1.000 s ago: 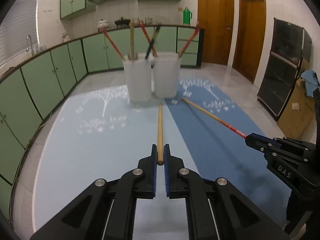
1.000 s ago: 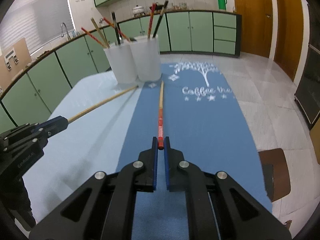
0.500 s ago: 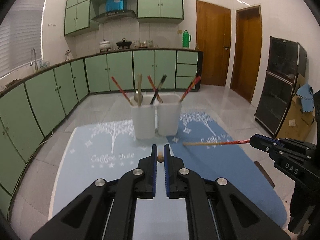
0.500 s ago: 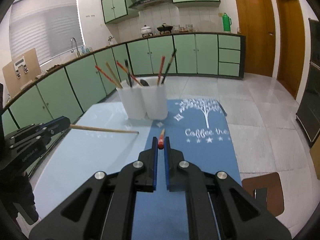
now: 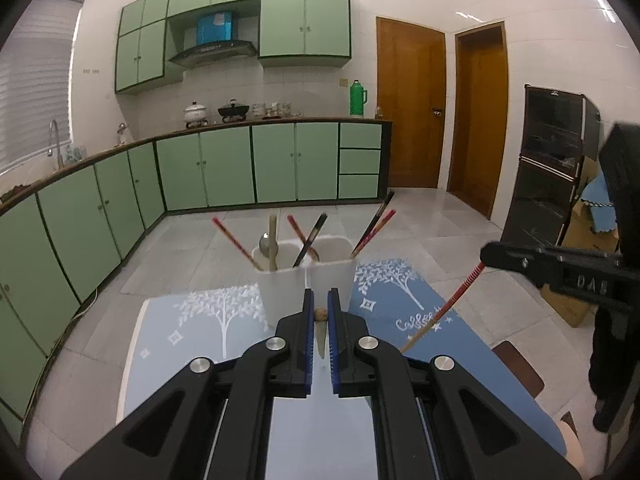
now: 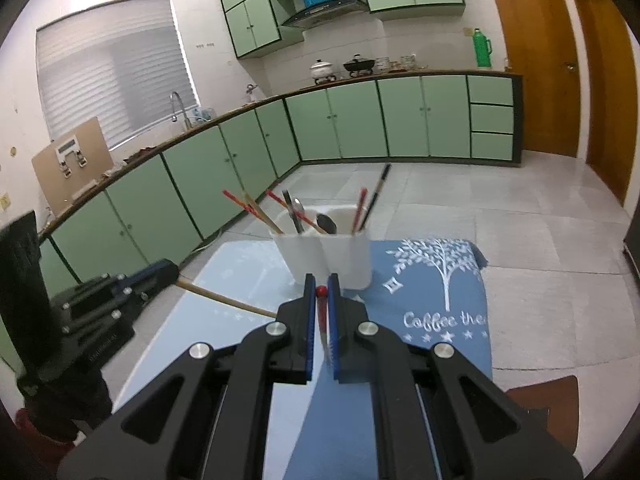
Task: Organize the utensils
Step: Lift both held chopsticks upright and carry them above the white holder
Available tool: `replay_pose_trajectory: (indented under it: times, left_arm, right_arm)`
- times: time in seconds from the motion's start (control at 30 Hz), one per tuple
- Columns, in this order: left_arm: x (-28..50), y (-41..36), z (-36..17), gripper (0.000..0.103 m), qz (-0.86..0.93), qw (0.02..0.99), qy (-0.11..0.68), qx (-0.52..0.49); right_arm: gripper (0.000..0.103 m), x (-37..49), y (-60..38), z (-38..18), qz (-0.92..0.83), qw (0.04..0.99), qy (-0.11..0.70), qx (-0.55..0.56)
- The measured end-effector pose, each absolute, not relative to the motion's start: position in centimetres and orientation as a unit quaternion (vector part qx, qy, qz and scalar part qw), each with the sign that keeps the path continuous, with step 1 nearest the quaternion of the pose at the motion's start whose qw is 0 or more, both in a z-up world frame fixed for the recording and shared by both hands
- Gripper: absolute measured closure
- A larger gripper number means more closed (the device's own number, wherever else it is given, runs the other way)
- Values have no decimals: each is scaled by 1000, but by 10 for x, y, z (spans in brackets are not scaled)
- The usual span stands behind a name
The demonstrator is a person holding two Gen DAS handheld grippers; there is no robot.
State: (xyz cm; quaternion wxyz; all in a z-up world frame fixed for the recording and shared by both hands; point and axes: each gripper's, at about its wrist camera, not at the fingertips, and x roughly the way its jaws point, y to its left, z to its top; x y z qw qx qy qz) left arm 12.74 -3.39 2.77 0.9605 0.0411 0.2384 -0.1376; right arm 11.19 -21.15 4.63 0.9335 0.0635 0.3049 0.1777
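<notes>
Lifted both chopsticks off mat since second ago. Left gripper (image 5: 318,312) clamped on wooden chopstick (image 5: 320,315); right gripper (image 6: 319,290) clamped on red chopstick (image 6: 320,291). Both hung tip-down, frame centre, just before white holders (image 5: 304,286). Judged: drop-in next.

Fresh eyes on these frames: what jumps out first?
Each hand-held gripper is clamped on a lifted chopstick: the left holds a plain wooden chopstick, the right a red-ended chopstick. Behind them, two white utensil holders stand side by side on the blue mat.
</notes>
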Motion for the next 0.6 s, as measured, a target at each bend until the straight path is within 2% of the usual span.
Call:
replay_pose_trajectory:
  times: [0.23,0.6]
  left_arm:
    - [126,-37,50,97,-143,965,211,53]
    - [119,-20,124,97,-130,982,123,67]
  right_arm:
    - [98,125,-209,85,186,942,277,40]
    - [98,148,-209,157,188,961,201,27]
